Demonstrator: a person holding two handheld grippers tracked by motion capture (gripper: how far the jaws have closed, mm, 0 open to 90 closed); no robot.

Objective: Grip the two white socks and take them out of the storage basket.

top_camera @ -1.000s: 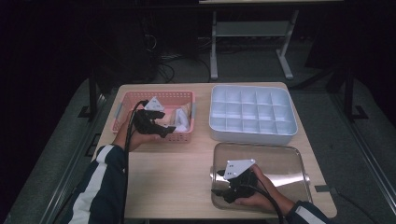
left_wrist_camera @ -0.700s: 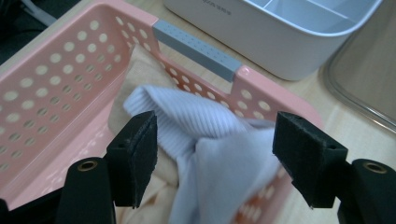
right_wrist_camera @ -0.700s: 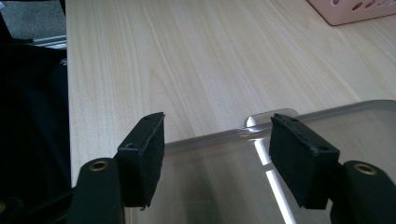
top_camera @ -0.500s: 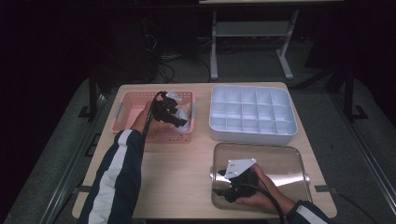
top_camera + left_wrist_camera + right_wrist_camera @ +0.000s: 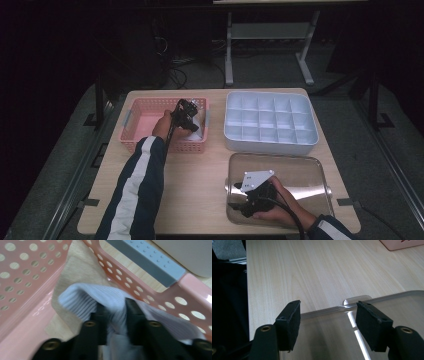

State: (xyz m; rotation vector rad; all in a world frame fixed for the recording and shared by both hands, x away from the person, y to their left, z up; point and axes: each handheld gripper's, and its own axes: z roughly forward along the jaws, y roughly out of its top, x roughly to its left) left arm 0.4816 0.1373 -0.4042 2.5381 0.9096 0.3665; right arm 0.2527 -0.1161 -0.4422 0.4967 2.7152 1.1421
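My left tongs [image 5: 116,315] have just been closing, and their jaws now pinch a raised fold of the white ribbed sock [image 5: 100,296] between the pads. The sock lies in the pink basket [image 5: 145,125], against its right wall, at the far left corner of the table [image 5: 200,185]. A beige cloth [image 5: 77,272] sits under and behind it.

Handling, as I judge it: light, soft, limp knit. It will drape and stretch, not keep shape. No risk of breakage; the risk is dragging the beige cloth along or snagging on the perforated wall. The fold near the middle is a fair hold, but both ends will hang down on the lift.

Pose: my left forearm reaches in from the near edge, over the basket's near rim, tongs tipped down into it. My right tongs [image 5: 328,323] hover low over the near left corner of the clear lid [image 5: 300,175], jaws wide apart, nothing between them.
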